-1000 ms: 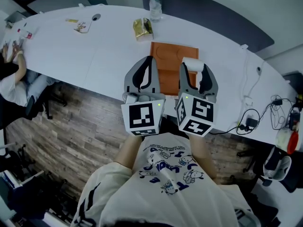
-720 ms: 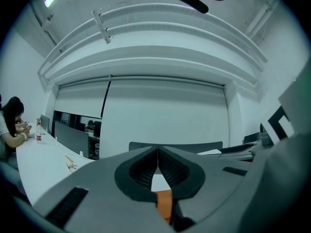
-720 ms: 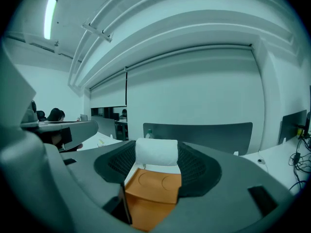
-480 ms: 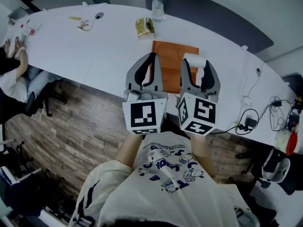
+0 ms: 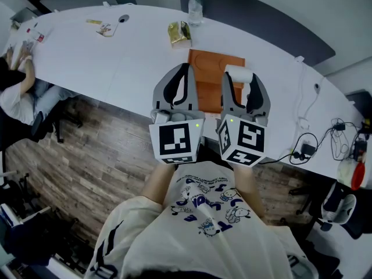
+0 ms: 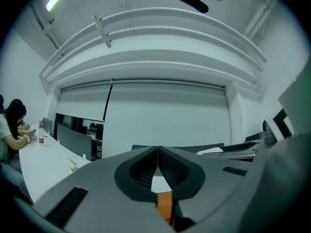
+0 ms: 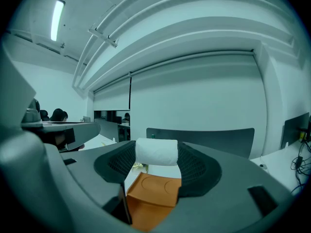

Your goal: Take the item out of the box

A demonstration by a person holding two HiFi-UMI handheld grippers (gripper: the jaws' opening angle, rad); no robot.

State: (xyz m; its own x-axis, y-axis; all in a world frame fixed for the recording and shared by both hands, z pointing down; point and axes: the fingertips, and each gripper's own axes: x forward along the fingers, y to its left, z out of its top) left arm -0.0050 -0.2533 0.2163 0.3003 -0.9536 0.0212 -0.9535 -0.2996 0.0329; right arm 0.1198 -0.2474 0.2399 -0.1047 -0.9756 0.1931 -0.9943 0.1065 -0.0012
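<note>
Right gripper view: roll (image 7: 156, 151) clamped in right hand-held gripper (image 7: 156, 158), long axis 9-to-3, lifted above box (image 7: 154, 193) on desk (image 5: 128, 57) at 6. Left hand-held gripper (image 6: 158, 154) pressed together, empty, at 9.

We see our right claw (image 7: 156, 155) clamped on a white roll (image 7: 156, 151), which lies crosswise between the two dark ribbed pads, near their tips. Lower in our view lies an orange box (image 7: 154, 192) with two round hollows pressed into its top face, resting on the white desk (image 7: 164, 171). Part of the left claw (image 7: 56, 130) shows grey at our left edge. Beyond the desk stands a dark panel (image 7: 218, 139), and a strip light (image 7: 56, 13) glows on the ceiling.
</note>
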